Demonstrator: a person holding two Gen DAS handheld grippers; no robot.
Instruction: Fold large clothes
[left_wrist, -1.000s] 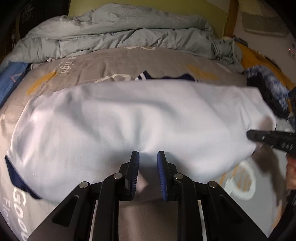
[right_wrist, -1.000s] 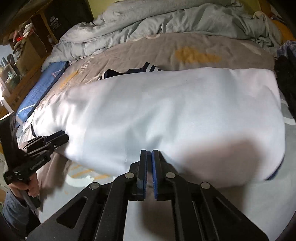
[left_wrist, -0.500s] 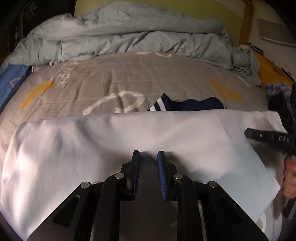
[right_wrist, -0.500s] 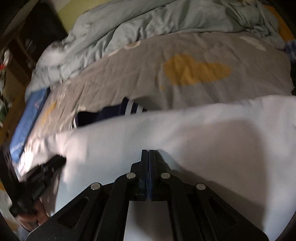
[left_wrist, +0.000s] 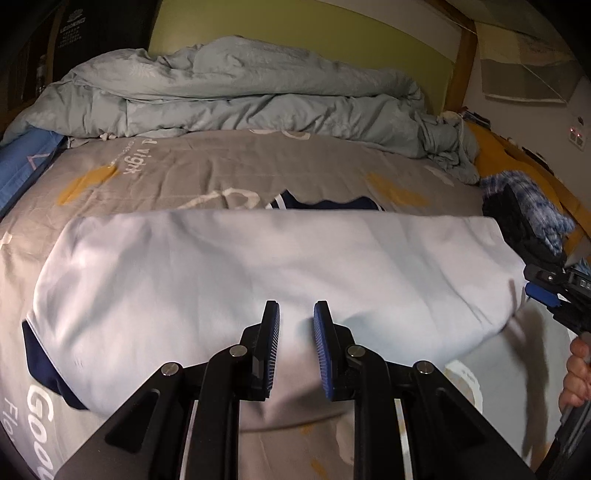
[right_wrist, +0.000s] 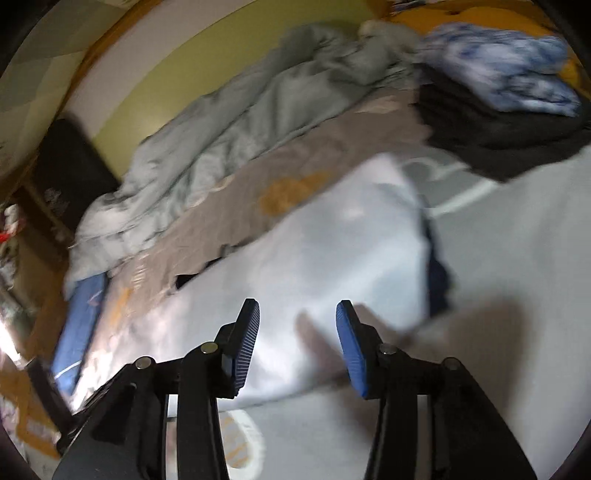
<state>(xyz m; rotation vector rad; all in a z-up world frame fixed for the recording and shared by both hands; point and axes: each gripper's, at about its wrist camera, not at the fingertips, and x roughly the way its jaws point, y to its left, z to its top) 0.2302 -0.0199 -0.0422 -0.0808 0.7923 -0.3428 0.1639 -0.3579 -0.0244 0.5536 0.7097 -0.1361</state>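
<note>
While partial white lettering "Goo" shows lower left on the grey printed bedsheet (left_wrist: 229, 166), the smooth white garment (left_wrist: 258, 273) with navy trim lies folded mid-frame on it. Left gripper (left_wrist: 296, 345) is slightly parted over its near edge, gripping nothing. Right gripper (right_wrist: 297, 341) is opening, nothing between the blue ribbed pads; crumpled grey duvet (left_wrist: 240, 96) behind.

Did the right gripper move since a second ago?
Yes. The right gripper has swung right along the white garment toward the dark clothes pile and rolled, tilting the grey duvet. Its jaws are opening, nothing between them.
</note>
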